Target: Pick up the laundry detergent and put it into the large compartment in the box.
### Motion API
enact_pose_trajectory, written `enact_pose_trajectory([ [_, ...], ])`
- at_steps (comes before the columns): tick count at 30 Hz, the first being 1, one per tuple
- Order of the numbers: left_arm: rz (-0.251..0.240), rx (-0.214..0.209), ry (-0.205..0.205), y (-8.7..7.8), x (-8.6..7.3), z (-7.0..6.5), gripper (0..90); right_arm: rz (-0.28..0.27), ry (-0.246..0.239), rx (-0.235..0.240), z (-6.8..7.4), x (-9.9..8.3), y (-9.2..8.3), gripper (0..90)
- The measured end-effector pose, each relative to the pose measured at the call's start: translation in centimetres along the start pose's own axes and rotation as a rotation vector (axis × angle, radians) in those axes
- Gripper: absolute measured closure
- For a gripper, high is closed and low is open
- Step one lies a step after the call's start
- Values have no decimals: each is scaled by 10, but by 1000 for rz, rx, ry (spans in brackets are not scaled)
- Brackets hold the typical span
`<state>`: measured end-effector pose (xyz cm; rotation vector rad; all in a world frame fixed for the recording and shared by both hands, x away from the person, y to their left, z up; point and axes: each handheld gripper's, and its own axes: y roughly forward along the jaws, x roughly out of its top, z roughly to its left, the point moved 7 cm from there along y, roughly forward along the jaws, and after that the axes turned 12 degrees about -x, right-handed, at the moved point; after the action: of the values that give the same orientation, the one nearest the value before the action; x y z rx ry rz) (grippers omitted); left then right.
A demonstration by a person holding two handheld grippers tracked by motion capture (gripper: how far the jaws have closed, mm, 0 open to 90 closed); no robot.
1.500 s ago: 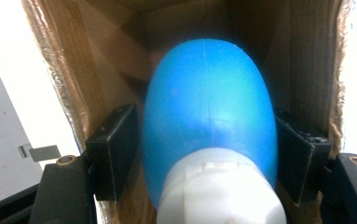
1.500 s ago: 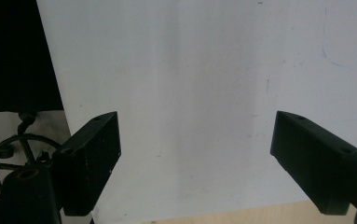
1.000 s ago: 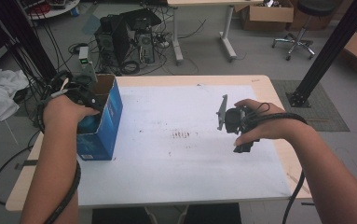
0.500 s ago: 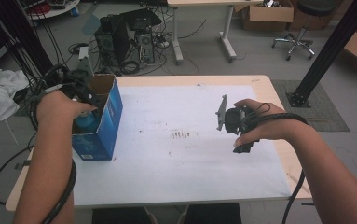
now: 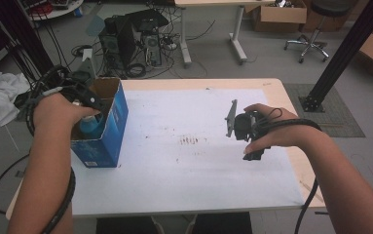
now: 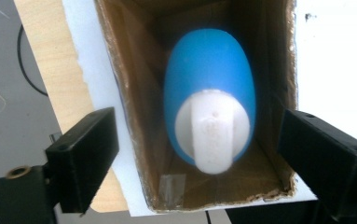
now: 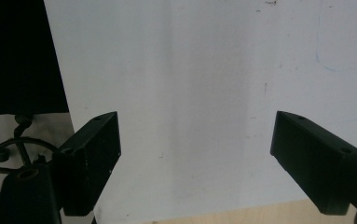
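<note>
Blue plastic bottle with white cap (image 6: 209,112) inside open blue cardboard box (image 5: 107,127) at worktop's left edge, left gripper (image 6: 204,154) jaws wide above it, untouched, right gripper (image 7: 195,154) wide over white sheet (image 5: 194,161)

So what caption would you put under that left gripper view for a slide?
Open left gripper poised over a cardboard box, its fingers straddling a blue bottle with a white cap.

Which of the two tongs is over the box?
The left tongs, open above the blue box holding a blue bottle; the right tongs face bare white table.
</note>
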<state>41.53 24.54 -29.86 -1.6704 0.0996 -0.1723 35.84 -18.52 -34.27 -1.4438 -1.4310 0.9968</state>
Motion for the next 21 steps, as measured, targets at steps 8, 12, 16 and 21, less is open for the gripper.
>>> enact_pose_trajectory([
  [8, -16, 16, 32, -18, 1, -13, 13, -6, 0, -4, 1, 0, -2, 161],
  [12, -26, 17, 56, -24, 1, -19, 1, -4, 0, -2, 2, 0, -3, 161],
  [16, -34, 12, 90, -29, 2, -28, 1, -5, -3, -3, 1, 1, -3, 161],
  [21, -25, 11, 156, -34, 4, -41, 1, -4, -5, -1, -1, 2, -4, 161],
])
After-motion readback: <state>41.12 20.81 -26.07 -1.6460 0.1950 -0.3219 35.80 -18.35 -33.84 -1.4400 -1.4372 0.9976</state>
